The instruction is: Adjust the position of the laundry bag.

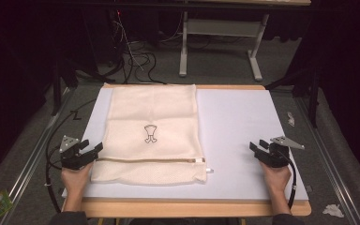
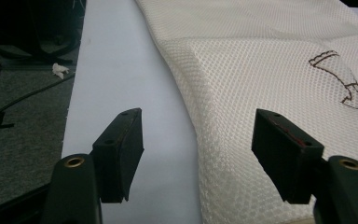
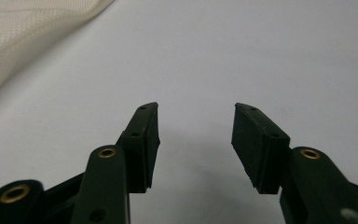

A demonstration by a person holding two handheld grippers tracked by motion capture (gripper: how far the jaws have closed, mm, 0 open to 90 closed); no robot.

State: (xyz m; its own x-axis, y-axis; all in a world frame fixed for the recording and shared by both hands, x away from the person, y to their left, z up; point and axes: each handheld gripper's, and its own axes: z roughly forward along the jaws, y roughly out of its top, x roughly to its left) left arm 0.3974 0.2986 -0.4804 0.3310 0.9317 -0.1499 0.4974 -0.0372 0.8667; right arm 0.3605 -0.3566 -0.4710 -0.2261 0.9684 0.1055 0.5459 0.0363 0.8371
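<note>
Where the pale sheet (image 1: 243, 136) covers the wooden table (image 1: 192, 208), a cream mesh laundry bag (image 1: 152, 133) lies flat on its left half, a soft rectangle of fine honeycomb netting whose long axis runs from the person's side to the far edge. A small dark line drawing (image 1: 150, 134) sits near the bag's middle, and a zipper seam (image 1: 145, 161) crosses it close to the near end, with a white pull tab (image 1: 208, 170) sticking out at the near right corner. The left gripper (image 1: 93, 151) rests at the bag's near left corner, its hard black jaws spread wide and holding nothing; in the left gripper view one jaw stands over the bare sheet and the other over the woven mesh, the bag's edge running between them. The right gripper (image 1: 258, 146) sits well apart from the bag on the smooth, matte sheet near the table's right side, its jaws likewise parted and empty, with a fold of the netting showing in the upper left corner of the right gripper view. Grey carpet (image 1: 23, 154) surrounds the table, with cables (image 1: 140, 61) trailing on it beyond the far edge.
</note>
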